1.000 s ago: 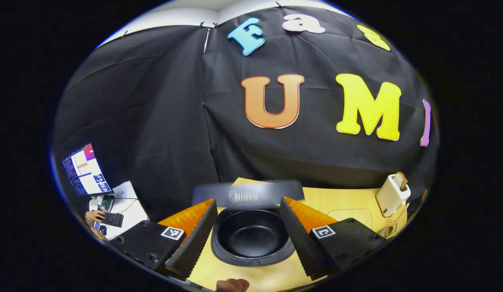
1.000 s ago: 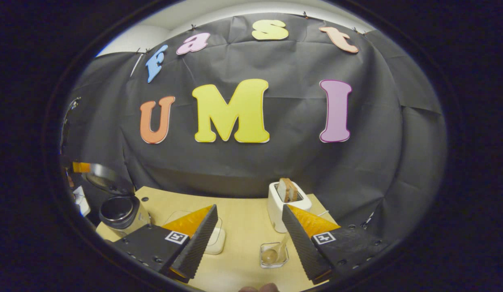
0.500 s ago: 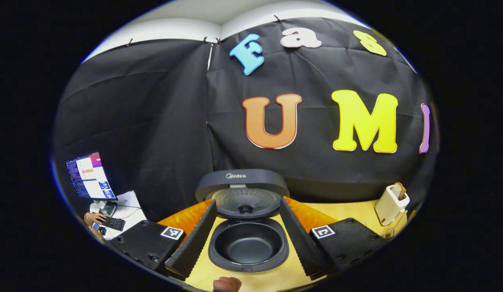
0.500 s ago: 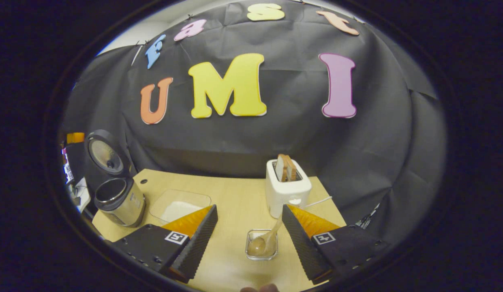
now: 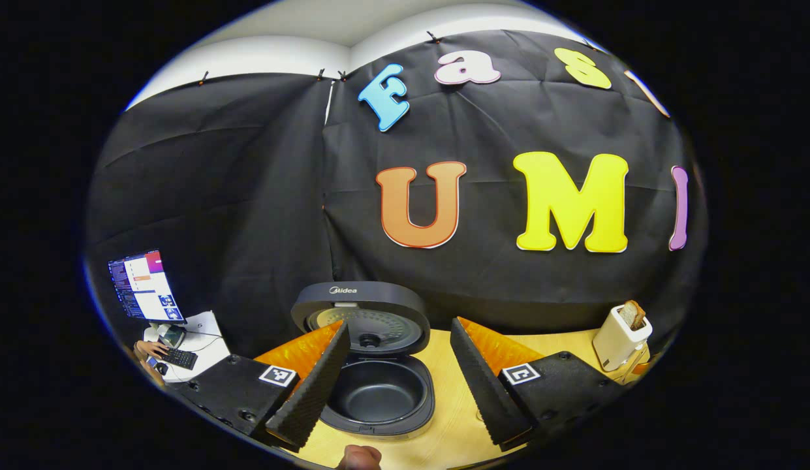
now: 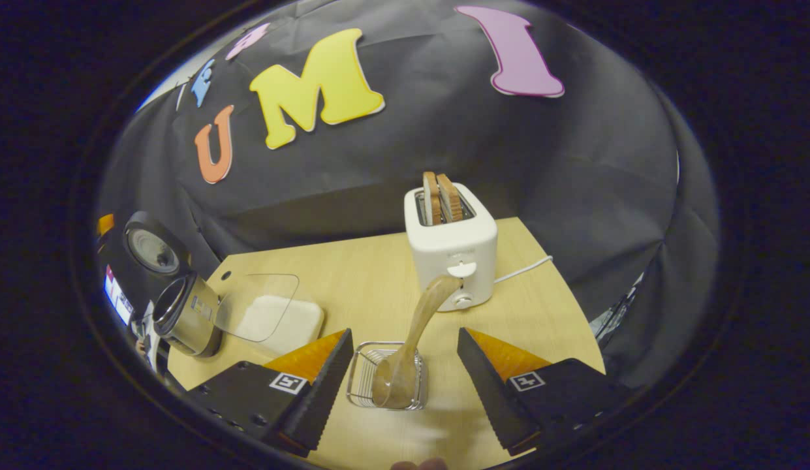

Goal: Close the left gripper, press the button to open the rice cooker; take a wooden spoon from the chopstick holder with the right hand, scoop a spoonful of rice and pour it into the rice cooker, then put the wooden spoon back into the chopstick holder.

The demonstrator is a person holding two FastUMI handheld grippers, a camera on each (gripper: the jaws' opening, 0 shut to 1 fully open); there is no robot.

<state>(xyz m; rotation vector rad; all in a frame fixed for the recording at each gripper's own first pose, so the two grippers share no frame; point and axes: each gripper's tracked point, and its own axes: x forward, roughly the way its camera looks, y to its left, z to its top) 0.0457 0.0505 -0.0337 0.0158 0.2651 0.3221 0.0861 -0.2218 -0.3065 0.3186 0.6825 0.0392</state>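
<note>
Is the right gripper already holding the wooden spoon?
No, the right gripper is open, its fingers standing apart on either side of the wooden spoon, which rests in the chopstick holder.

Rice cooker (image 5: 372, 391) lid up; right gripper (image 6: 405, 385) nearer wooden spoon (image 6: 405, 352).

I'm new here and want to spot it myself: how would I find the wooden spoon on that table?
Find the white toaster with bread in its slots, at the back of the pale wooden table. Just in front of it stands a small wire chopstick holder. The wooden spoon leans out of it, bowl down, handle tilted up toward the toaster; it is the only brown utensil there.
</note>
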